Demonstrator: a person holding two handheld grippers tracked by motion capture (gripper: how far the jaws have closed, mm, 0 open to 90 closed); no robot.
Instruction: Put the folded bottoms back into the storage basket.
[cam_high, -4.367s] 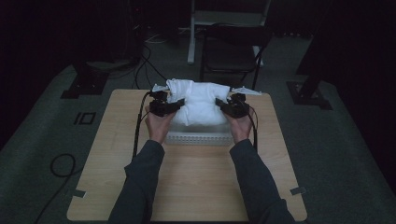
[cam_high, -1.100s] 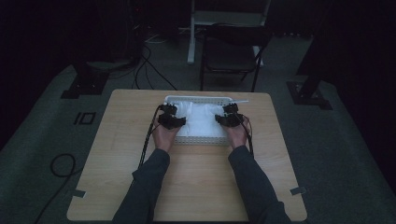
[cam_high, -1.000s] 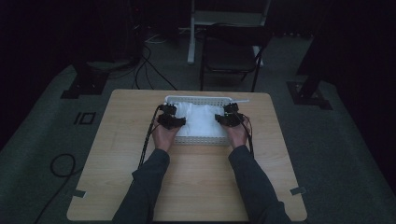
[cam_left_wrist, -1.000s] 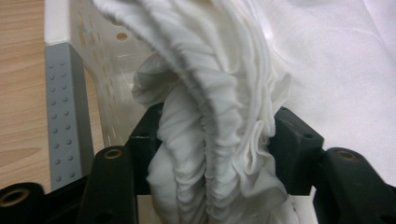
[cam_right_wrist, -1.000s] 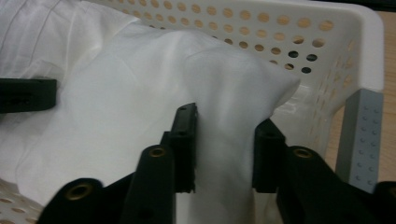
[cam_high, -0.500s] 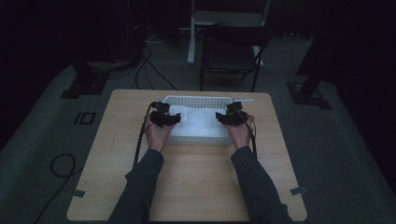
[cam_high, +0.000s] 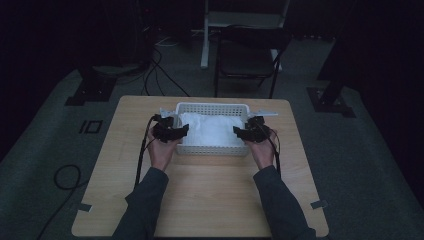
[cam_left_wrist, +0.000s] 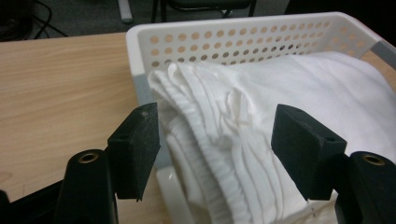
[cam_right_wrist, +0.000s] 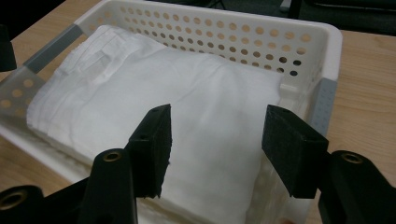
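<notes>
Overhead, wooden table (cam_high: 200, 200) amid dark room.

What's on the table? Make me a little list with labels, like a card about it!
Table: light wooden table
Basket: white plastic basket with round holes, at the far middle of the table
Inside basket: folded white cloth
Left gripper: open, jaws either side of the cloth's ribbed edge
Right gripper: open, above the cloth
Behind table: dark chair
</notes>
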